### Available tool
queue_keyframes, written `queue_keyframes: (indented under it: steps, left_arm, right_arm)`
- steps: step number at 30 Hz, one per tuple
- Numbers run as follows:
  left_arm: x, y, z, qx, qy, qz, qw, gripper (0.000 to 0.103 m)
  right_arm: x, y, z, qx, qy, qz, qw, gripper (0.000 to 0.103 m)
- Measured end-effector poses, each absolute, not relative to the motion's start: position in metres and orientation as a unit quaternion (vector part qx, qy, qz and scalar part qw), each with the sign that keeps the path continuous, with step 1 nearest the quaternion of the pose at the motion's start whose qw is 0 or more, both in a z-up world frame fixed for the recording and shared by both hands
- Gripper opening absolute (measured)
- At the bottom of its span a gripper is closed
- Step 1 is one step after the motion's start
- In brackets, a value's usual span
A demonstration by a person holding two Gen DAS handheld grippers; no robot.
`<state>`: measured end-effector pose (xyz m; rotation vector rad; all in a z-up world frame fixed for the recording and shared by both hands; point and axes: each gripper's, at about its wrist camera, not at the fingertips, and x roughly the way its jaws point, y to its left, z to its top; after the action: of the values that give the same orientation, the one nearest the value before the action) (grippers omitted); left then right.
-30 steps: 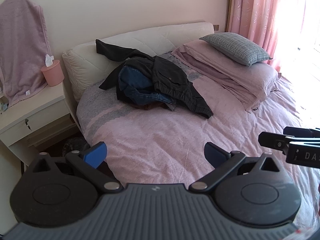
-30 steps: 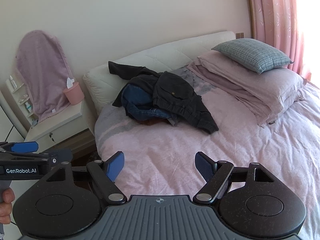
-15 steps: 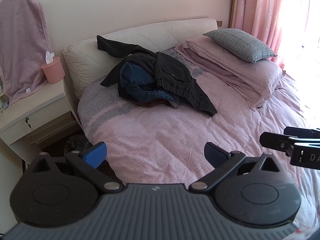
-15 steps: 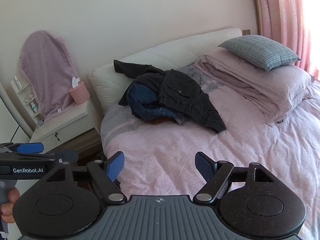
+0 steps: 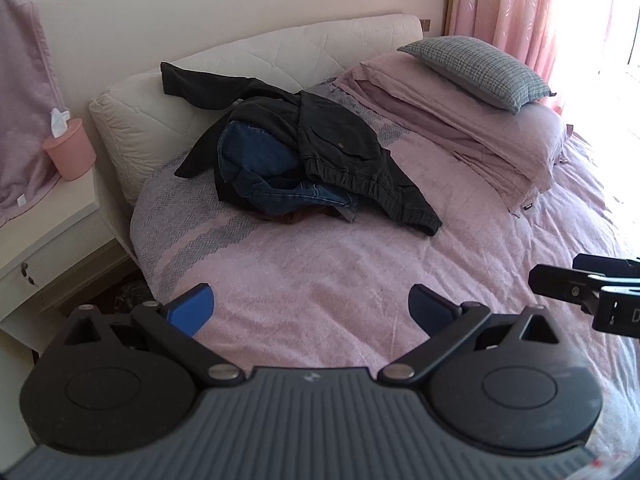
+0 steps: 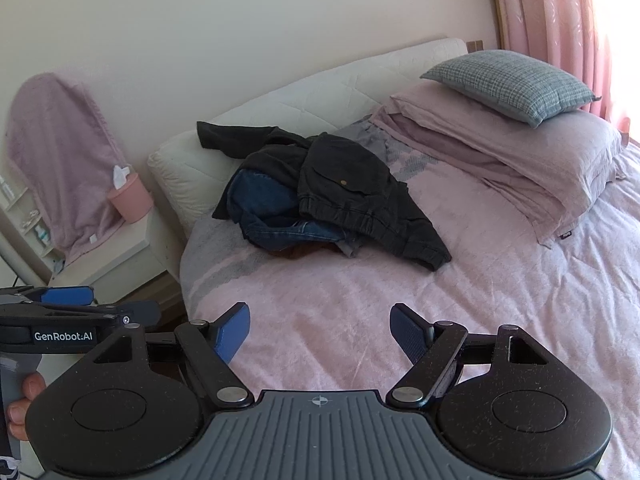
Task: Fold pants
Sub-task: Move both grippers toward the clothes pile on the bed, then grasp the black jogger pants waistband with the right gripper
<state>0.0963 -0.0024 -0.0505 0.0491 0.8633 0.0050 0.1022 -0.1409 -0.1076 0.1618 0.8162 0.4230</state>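
Note:
A heap of pants lies on the pink bed near the headboard: black pants (image 5: pixel 344 156) (image 6: pixel 352 188) draped over blue jeans (image 5: pixel 256 160) (image 6: pixel 264 204), with a brown garment (image 5: pixel 296 216) showing underneath. My left gripper (image 5: pixel 310 312) hangs open above the bedspread, well short of the heap, with nothing between its fingers. My right gripper (image 6: pixel 320 330) is open too and empty, at about the same distance from the heap. Each gripper shows at the edge of the other's view.
A white nightstand (image 6: pixel 116 256) with a pink tissue holder (image 5: pixel 70 148) stands left of the bed. A pink cloth (image 6: pixel 56 152) hangs beside it. Folded pink bedding (image 5: pixel 480 132) and a grey checked pillow (image 6: pixel 508 84) sit at the right, before pink curtains (image 5: pixel 520 8).
Both grippers have moved nearer to the bed and the heap of pants, which looks larger now. Both stay open.

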Motion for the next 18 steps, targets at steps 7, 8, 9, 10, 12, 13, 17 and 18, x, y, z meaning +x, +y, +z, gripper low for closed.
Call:
queue_keyframes:
  steps: [7, 8, 9, 10, 12, 13, 17, 18]
  left_arm:
    - [0.175, 0.035, -0.075, 0.042, 0.438, -0.002, 0.898, 0.102]
    - [0.187, 0.04, -0.08, 0.045, 0.441, 0.0, 0.897, 0.102]
    - [0.199, 0.045, -0.083, 0.048, 0.442, 0.001, 0.896, 0.102]
    - [0.213, 0.05, -0.088, 0.051, 0.445, 0.003, 0.894, 0.102]
    - [0.238, 0.06, -0.095, 0.054, 0.449, -0.001, 0.892, 0.101]
    - [0.25, 0.065, -0.099, 0.056, 0.452, -0.002, 0.891, 0.101]
    - [0.294, 0.082, -0.113, 0.062, 0.452, -0.01, 0.89, 0.1]
    - [0.305, 0.085, -0.116, 0.061, 0.452, -0.013, 0.89, 0.1]
  right_arm:
    - [0.168, -0.108, -0.133, 0.077, 0.39, 0.188, 0.898, 0.075]
    - [0.177, -0.103, -0.137, 0.075, 0.389, 0.187, 0.899, 0.075]
    - [0.187, -0.098, -0.142, 0.072, 0.389, 0.184, 0.9, 0.075]
    - [0.196, -0.092, -0.146, 0.069, 0.388, 0.18, 0.901, 0.075]
    - [0.215, -0.084, -0.154, 0.066, 0.386, 0.176, 0.903, 0.075]
    - [0.224, -0.079, -0.158, 0.065, 0.386, 0.173, 0.904, 0.075]
    - [0.258, -0.062, -0.175, 0.065, 0.386, 0.166, 0.905, 0.075]
    - [0.266, -0.057, -0.18, 0.063, 0.385, 0.165, 0.906, 0.075]
